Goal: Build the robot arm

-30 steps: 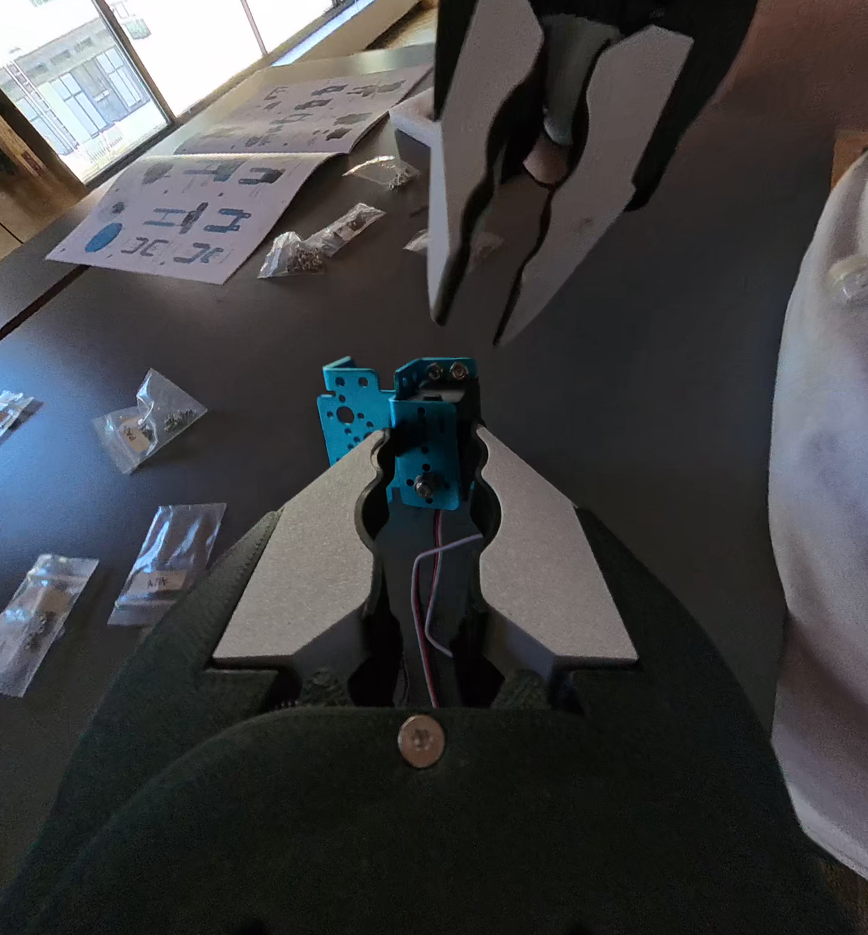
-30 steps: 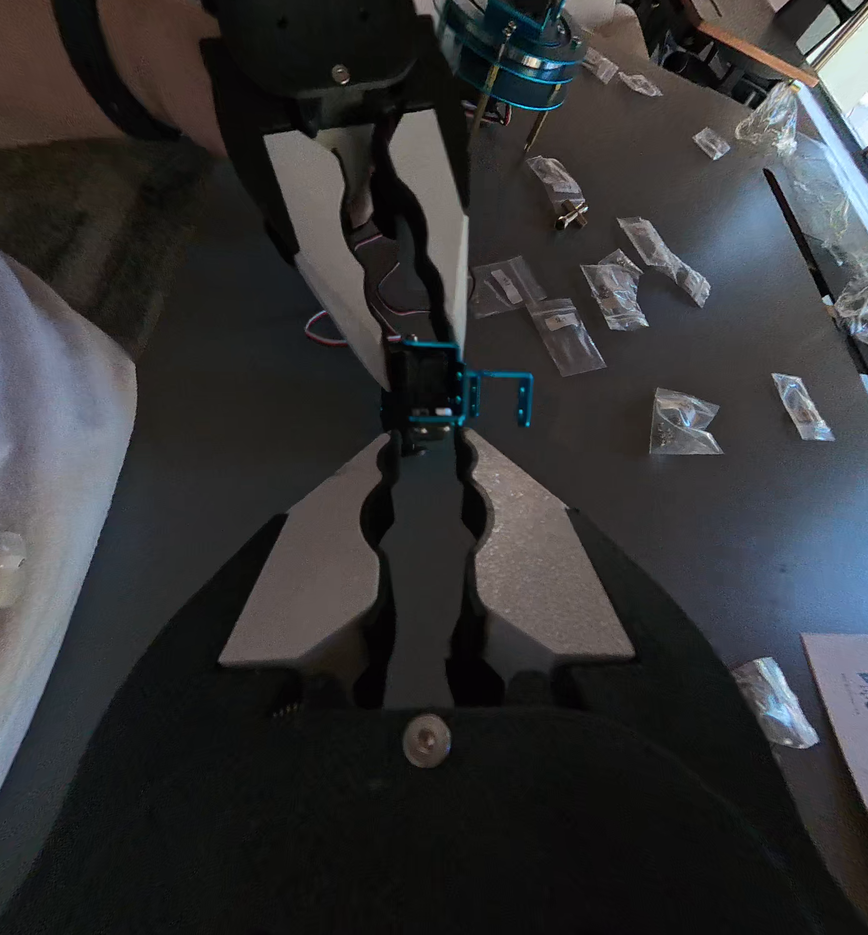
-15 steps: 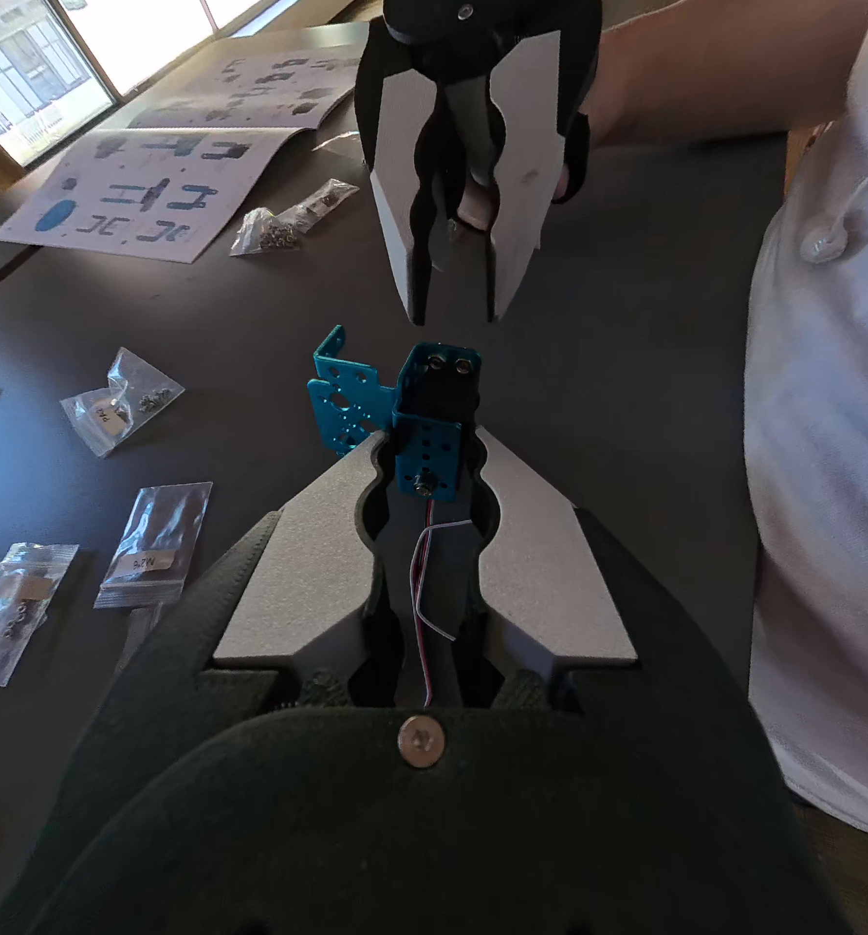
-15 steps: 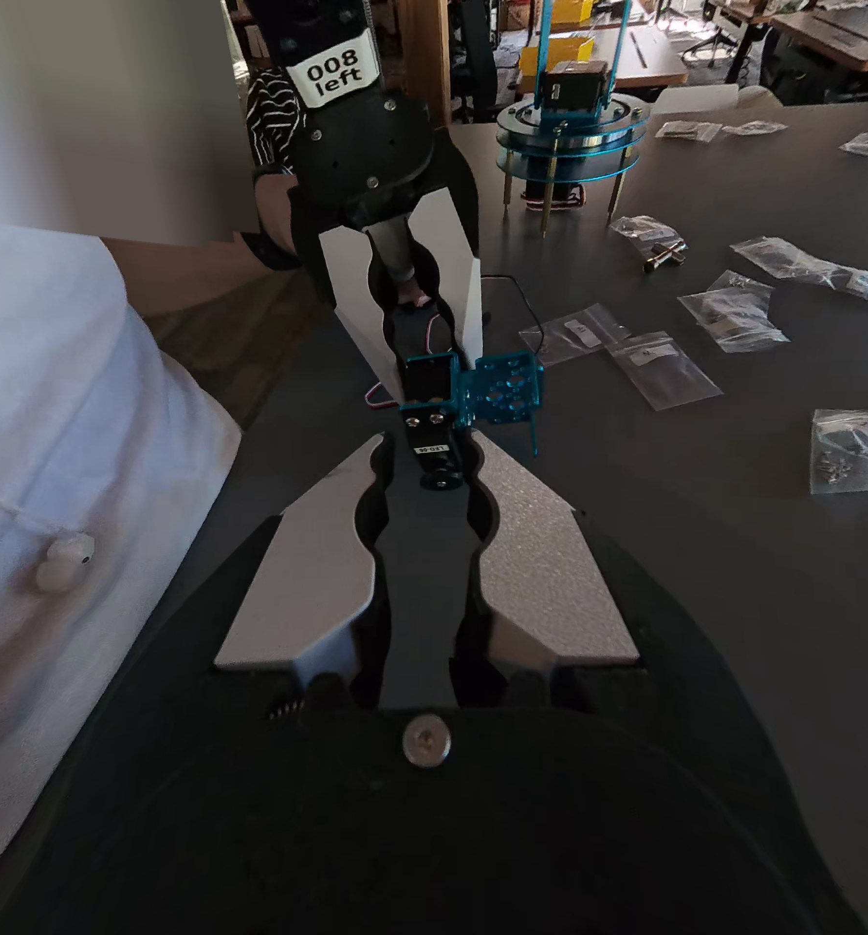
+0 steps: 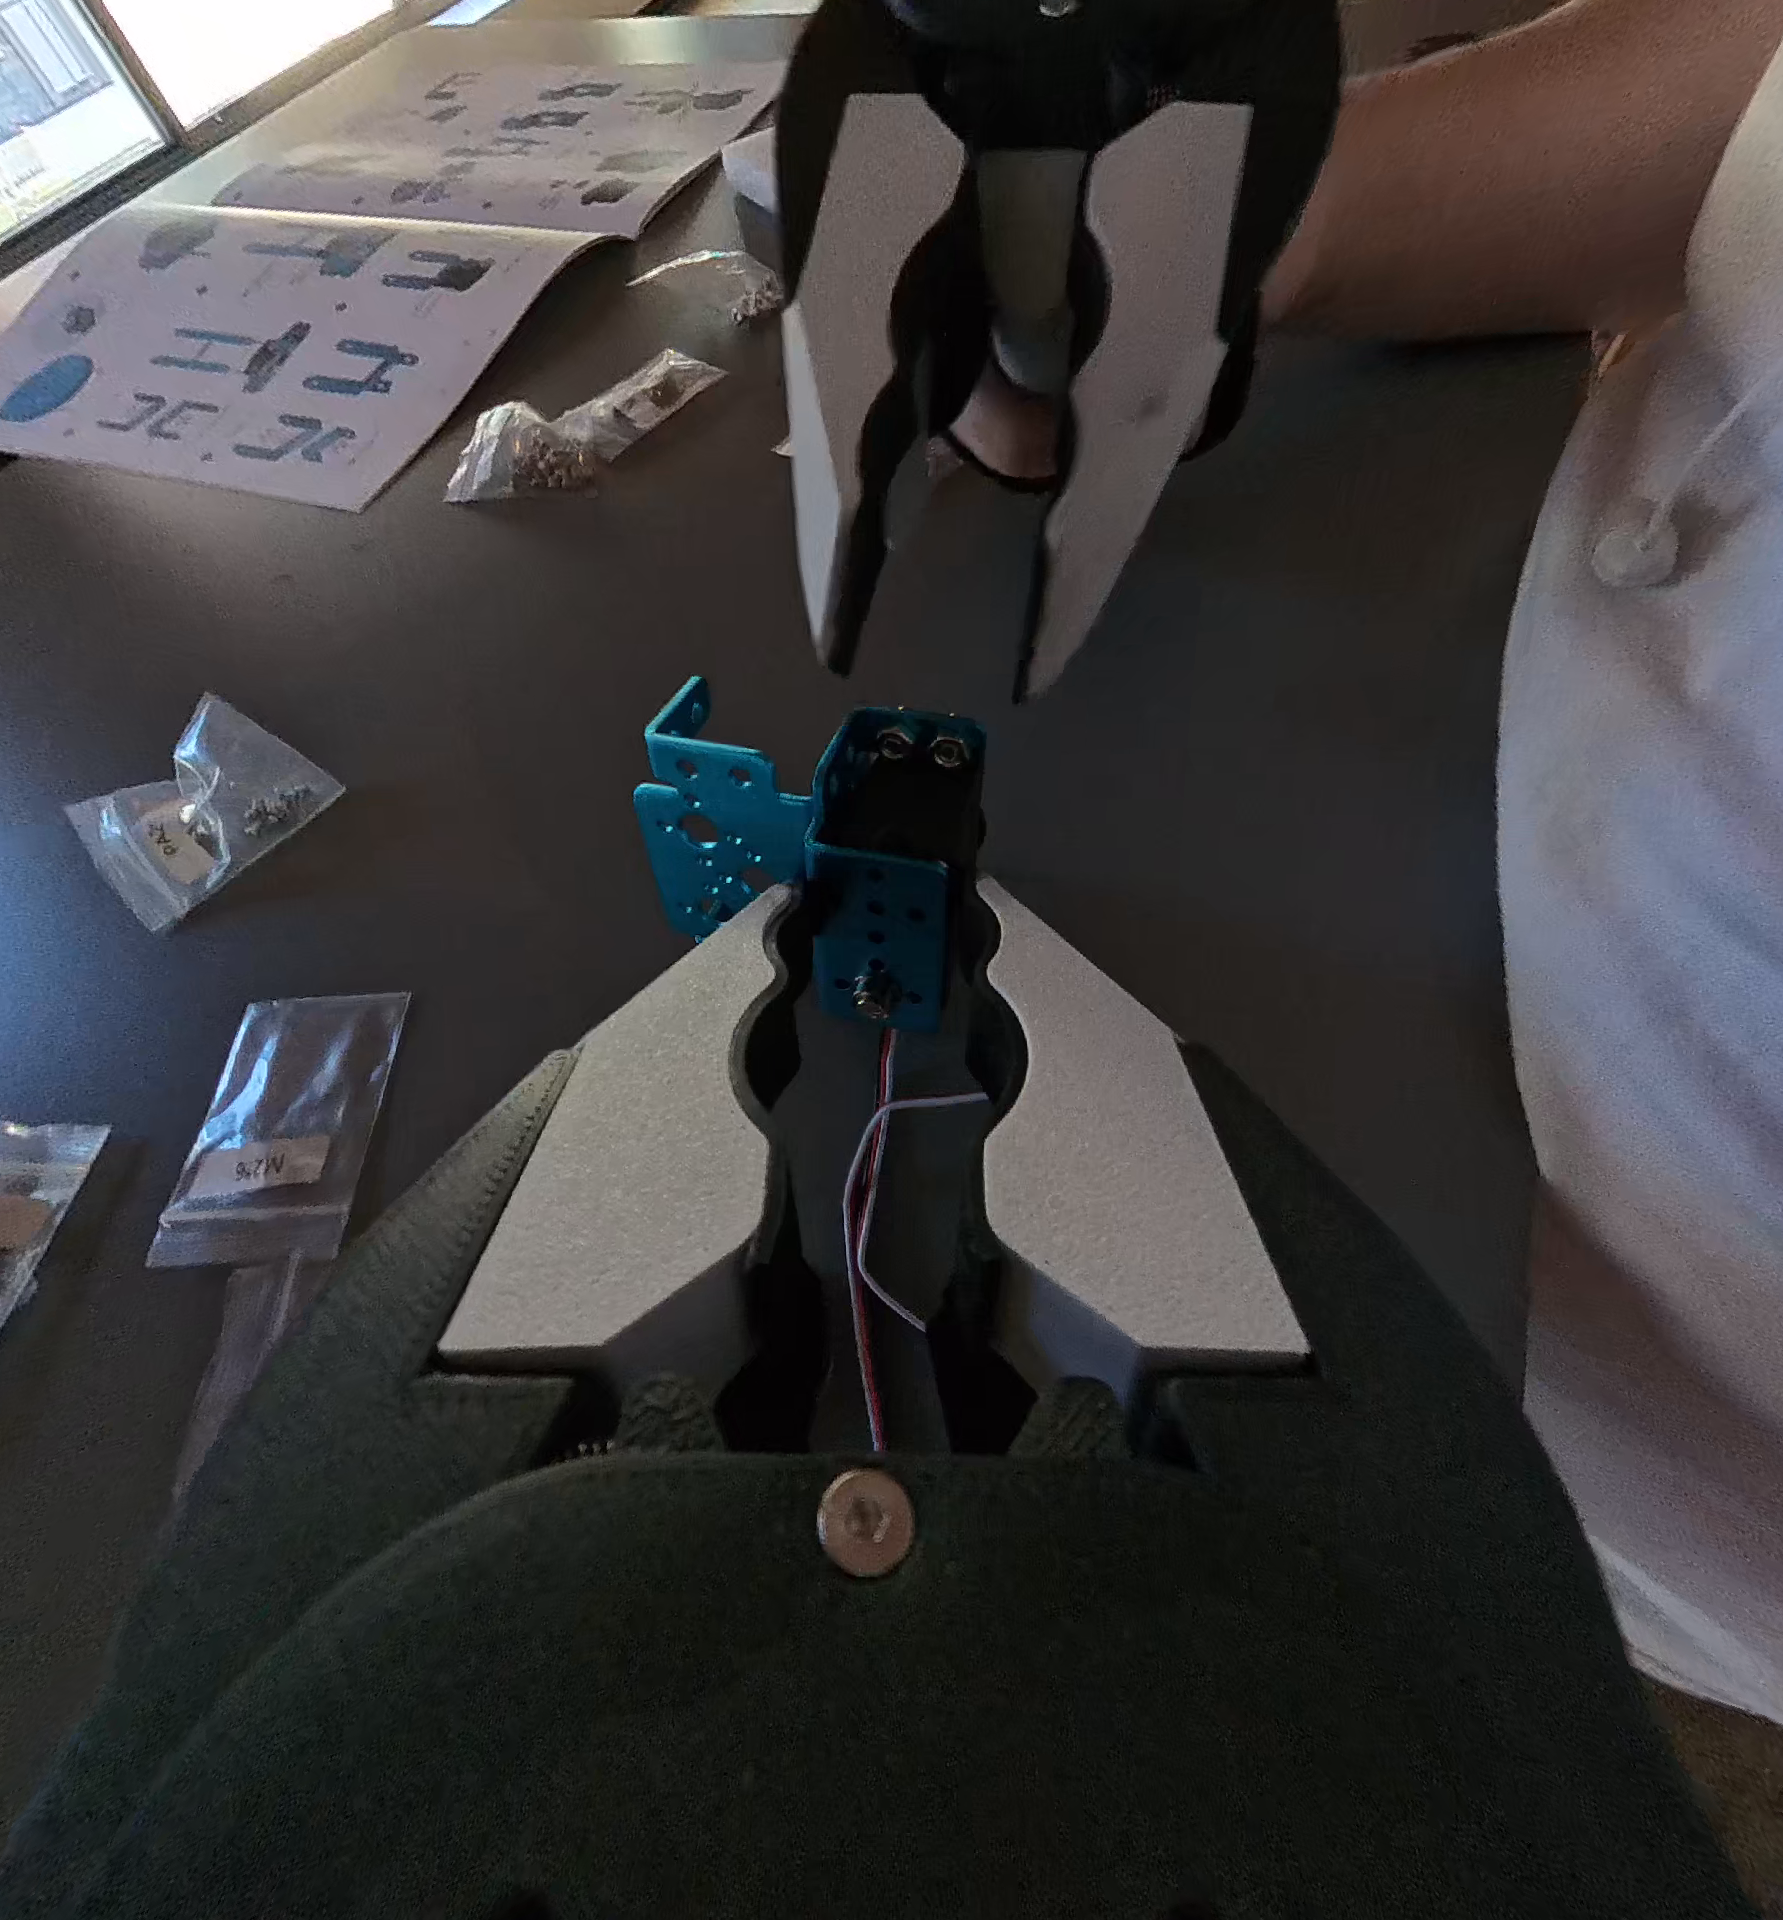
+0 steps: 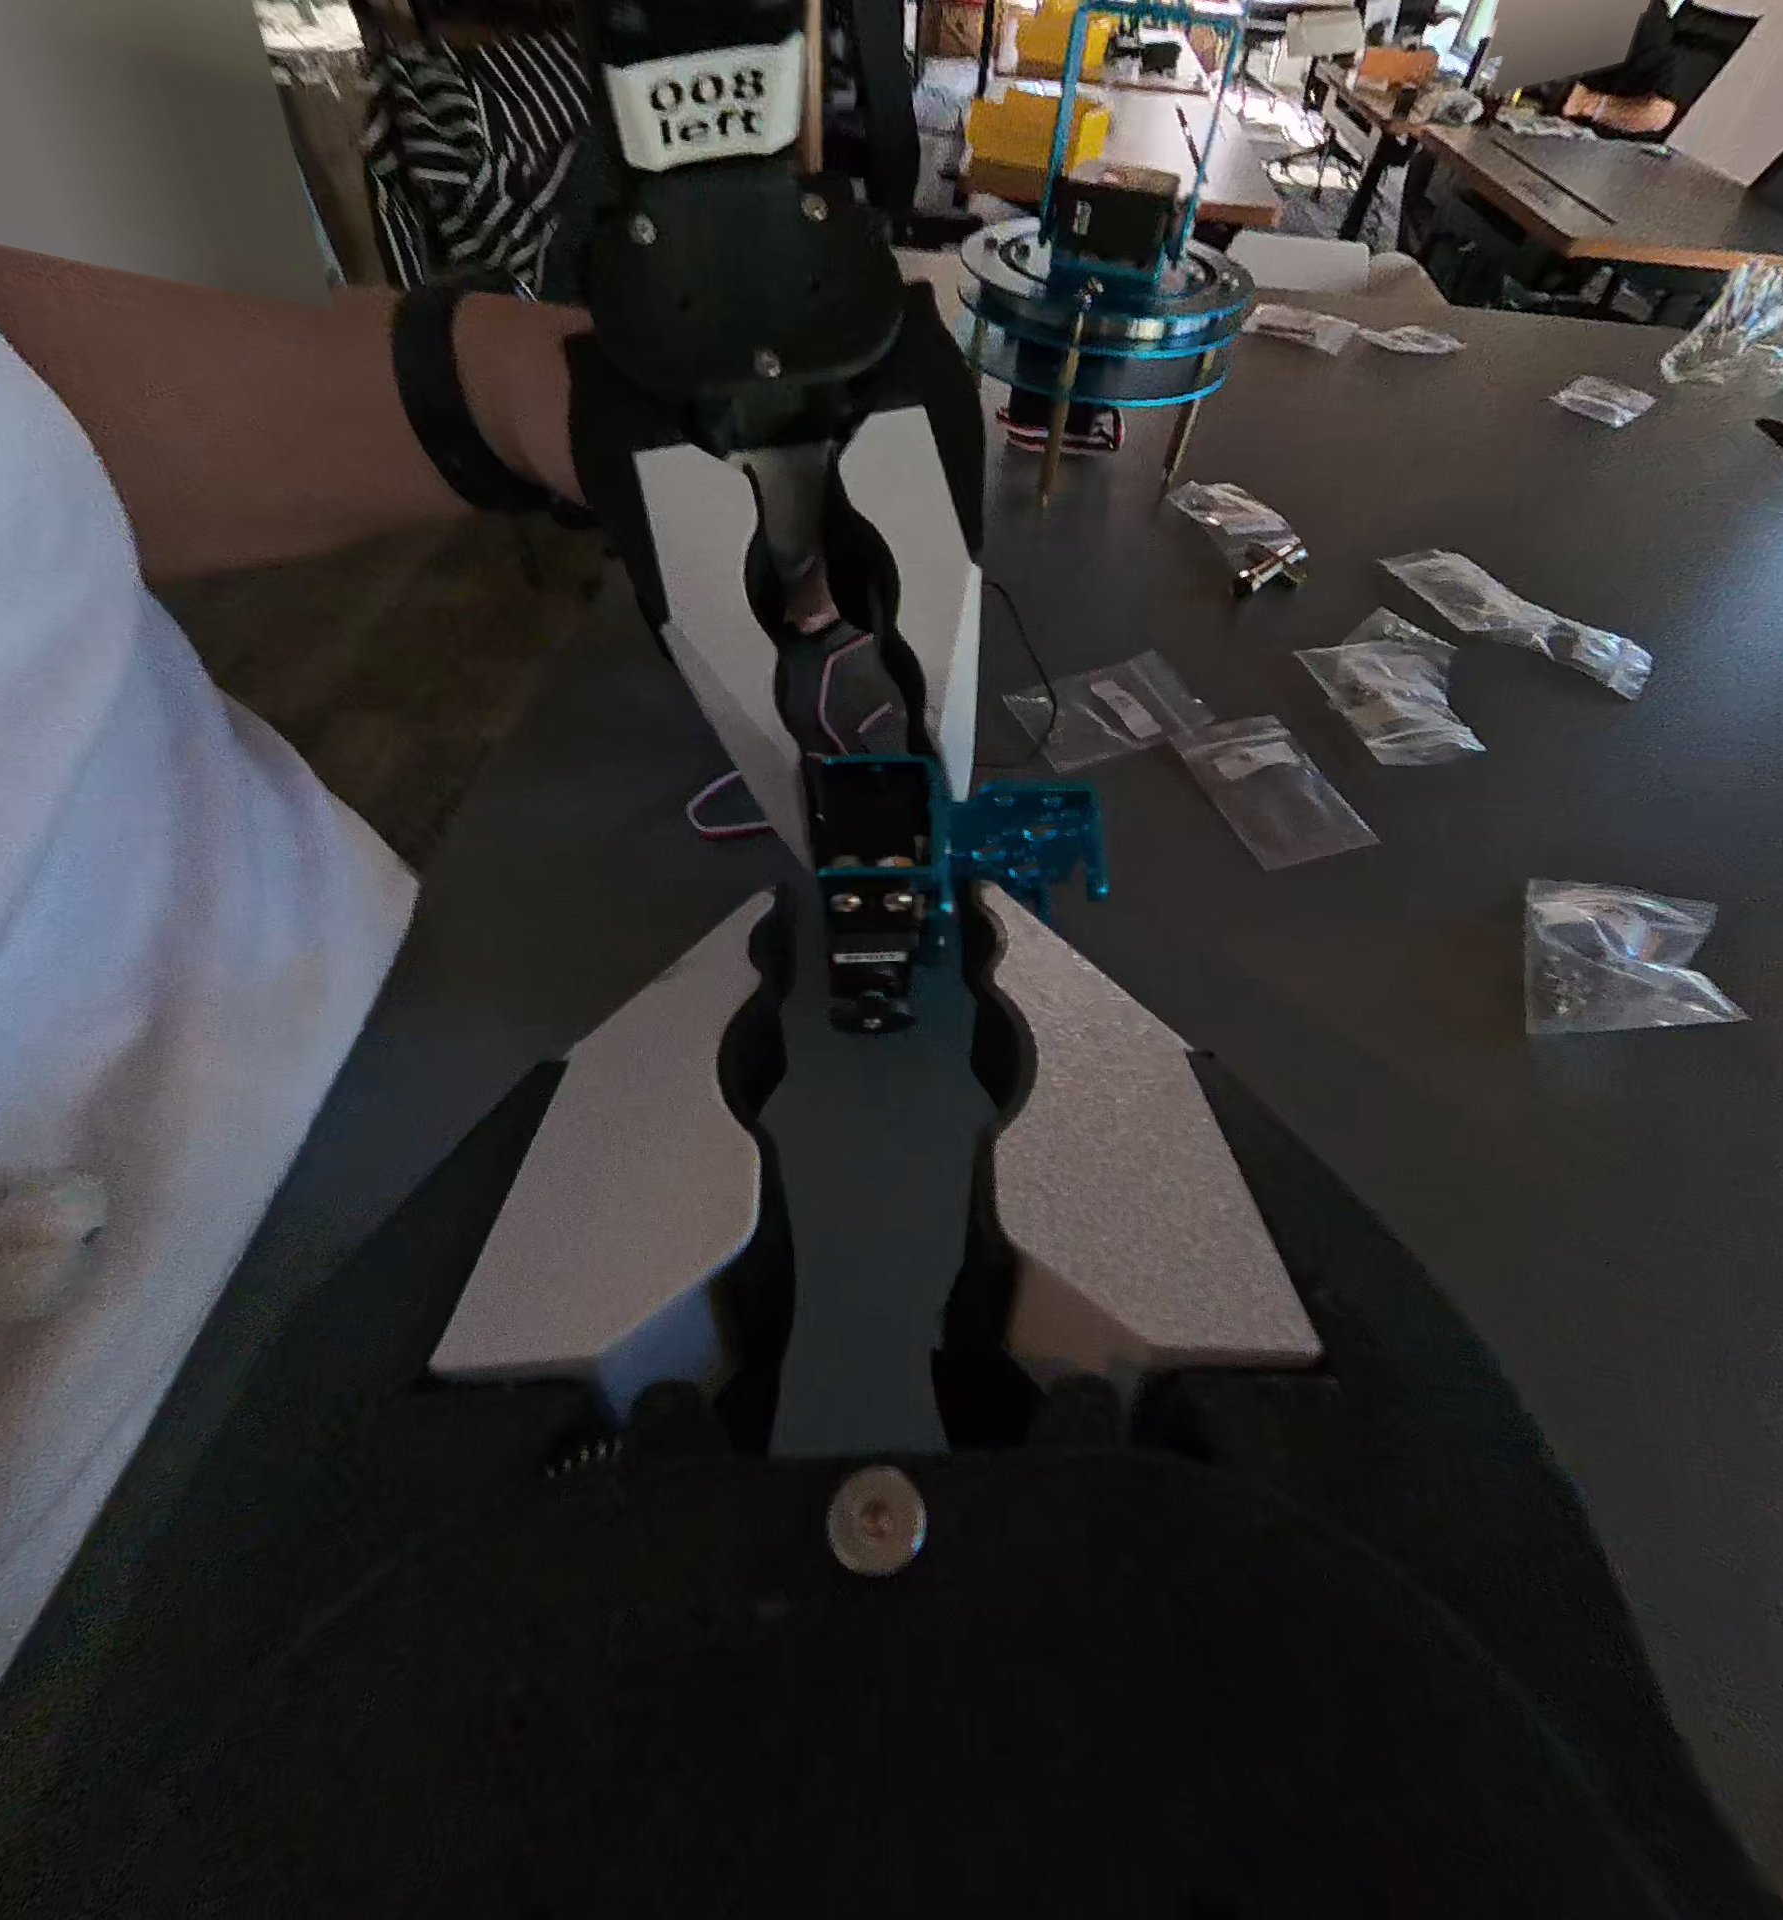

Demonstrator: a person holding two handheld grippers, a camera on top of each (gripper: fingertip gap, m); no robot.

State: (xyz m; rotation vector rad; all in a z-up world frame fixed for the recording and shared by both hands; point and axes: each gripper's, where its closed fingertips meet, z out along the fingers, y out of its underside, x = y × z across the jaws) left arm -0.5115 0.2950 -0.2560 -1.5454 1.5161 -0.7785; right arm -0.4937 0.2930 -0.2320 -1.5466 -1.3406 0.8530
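My left gripper is shut on a blue perforated metal bracket that carries a black servo. A second blue bracket plate sticks out to its left. The servo's thin wire runs back between my fingers. My right gripper faces it, open and empty, with its tips just short of the servo's screwed end. In the right wrist view the servo's end lies between my open right gripper tips, and the left gripper holds the assembly from the far side.
On the dark table lie an open instruction booklet, several small bags of screws and a round blue plate assembly on legs. A person's white shirt is close on one side. My left and right fingertips are right by each other.
My right gripper swung from pointing steeply down to level with the left one, closed in on the servo's end, and its jaws opened a little wider. The left gripper kept its hold.
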